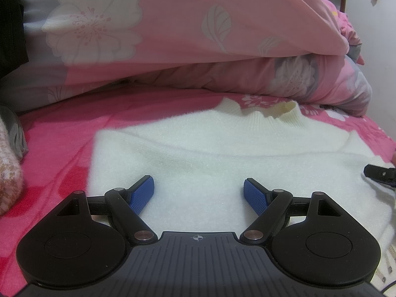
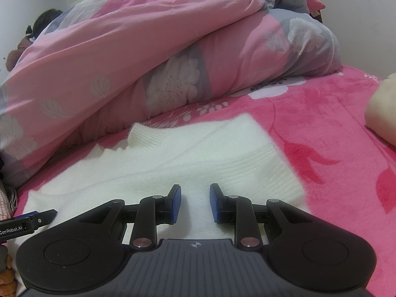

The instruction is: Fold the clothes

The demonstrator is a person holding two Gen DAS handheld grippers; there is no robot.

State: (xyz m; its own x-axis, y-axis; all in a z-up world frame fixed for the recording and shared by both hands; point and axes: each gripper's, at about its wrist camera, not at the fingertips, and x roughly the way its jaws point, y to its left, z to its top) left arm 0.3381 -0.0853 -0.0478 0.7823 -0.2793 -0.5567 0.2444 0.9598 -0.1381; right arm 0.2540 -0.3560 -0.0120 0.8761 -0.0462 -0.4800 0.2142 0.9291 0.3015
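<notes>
You see a plain white knit sweater (image 1: pixel 222 153) on a hot-pink fleece blanket (image 2: pixel 334 148) with red and white flowers. The duvet (image 1: pixel 173 37) is pale pink and grey with white blossoms. Gripper pads (image 1: pixel 142 194) are blue.

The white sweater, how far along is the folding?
Done: the white sweater lies flat on the pink blanket, sides apparently folded in to a rectangle. In hand: nothing; the left tool stands wide open, the right tool narrower, with no cloth pinched. Left: probably folding the hem up towards the collar.
</notes>
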